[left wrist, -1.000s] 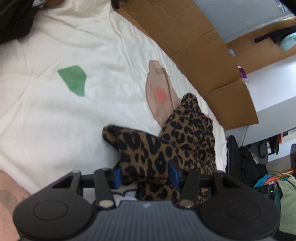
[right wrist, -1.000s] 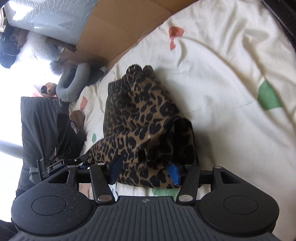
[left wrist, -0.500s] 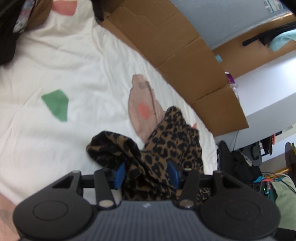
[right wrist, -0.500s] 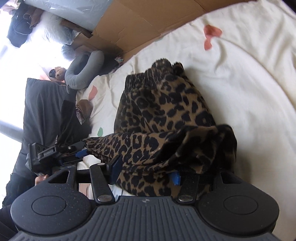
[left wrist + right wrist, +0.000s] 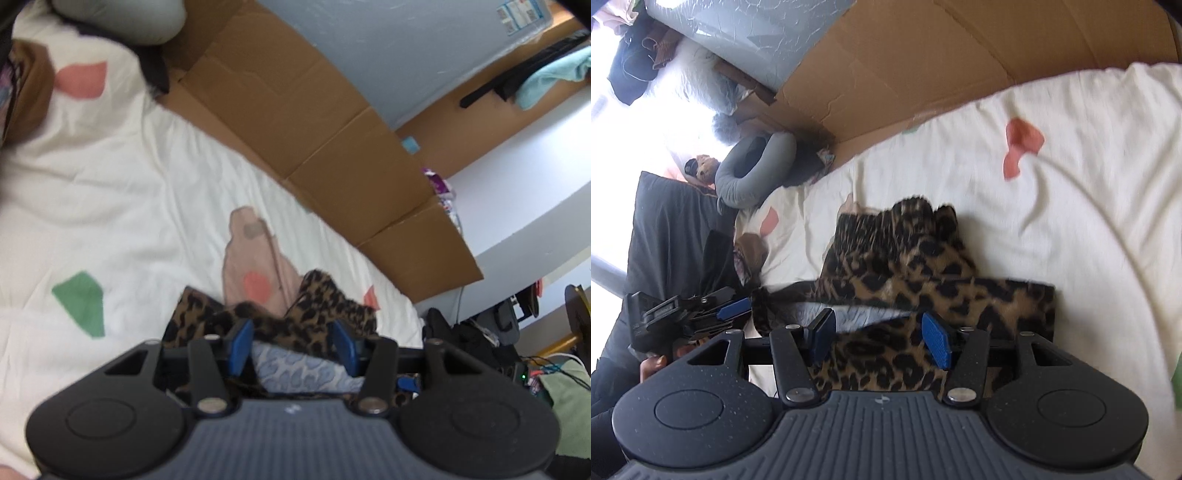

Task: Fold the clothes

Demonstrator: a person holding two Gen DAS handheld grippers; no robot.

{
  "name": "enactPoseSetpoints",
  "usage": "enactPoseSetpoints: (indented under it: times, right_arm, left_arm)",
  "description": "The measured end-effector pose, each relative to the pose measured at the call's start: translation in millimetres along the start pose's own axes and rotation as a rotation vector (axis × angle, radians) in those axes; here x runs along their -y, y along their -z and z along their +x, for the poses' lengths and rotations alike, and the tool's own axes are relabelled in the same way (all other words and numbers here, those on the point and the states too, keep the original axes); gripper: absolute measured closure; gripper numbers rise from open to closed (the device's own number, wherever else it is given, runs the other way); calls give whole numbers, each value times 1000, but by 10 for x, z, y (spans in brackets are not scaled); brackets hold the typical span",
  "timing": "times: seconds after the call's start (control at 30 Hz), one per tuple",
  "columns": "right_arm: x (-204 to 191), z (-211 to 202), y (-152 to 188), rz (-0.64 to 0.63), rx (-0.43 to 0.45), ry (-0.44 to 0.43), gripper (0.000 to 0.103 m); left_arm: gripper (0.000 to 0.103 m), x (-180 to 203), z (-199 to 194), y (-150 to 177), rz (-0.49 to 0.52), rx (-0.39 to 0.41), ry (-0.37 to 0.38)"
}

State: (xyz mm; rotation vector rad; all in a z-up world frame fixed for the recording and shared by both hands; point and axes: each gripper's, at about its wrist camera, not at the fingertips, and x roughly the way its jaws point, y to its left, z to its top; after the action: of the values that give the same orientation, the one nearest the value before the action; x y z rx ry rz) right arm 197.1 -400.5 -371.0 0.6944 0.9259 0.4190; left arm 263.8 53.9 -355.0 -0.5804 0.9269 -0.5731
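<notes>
Left wrist view: your left tongs (image 5: 293, 341) stand about half open, and the leopard-print garment (image 5: 325, 314) is bunched between the blue pads (image 5: 242, 341), its pale lining showing below. Only this view shows the grey wall, the shelf with a turquoise cloth (image 5: 550, 75), and the cluttered floor corner at right.

Right wrist view: your right tongs (image 5: 879, 339) are likewise part-way open, with a folded edge of the same garment (image 5: 923, 273) lying between the pads; whether the pads actually pinch the fabric is not clear in either view. Only here do you see the left tongs (image 5: 733, 308) from outside, at the garment's left corner, the cloth stretched as a band between the two tools.

Surface and room: the garment sits on a bed with a cream duvet (image 5: 110, 206) bearing pink and green patches. Flattened cardboard (image 5: 960, 62) lines the far edge; a grey neck pillow (image 5: 757, 166) and dark bedding lie at the left.
</notes>
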Motion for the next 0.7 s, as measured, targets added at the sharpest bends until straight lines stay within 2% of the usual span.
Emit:
enactPoseSetpoints:
  times: [0.13,0.37,0.7]
  right_arm:
    - [-7,-53,-56,-6,26,12,44]
    - [34,-300,-41,-26,65,68,44]
    - [154,-467,-19,-84,74,214,44]
  left_arm:
    - [52,111,-8,11,69,-1,-23]
    - [52,21,78,77,170,-32,-150]
    - [52,-88,390,-71,337,-86,-283]
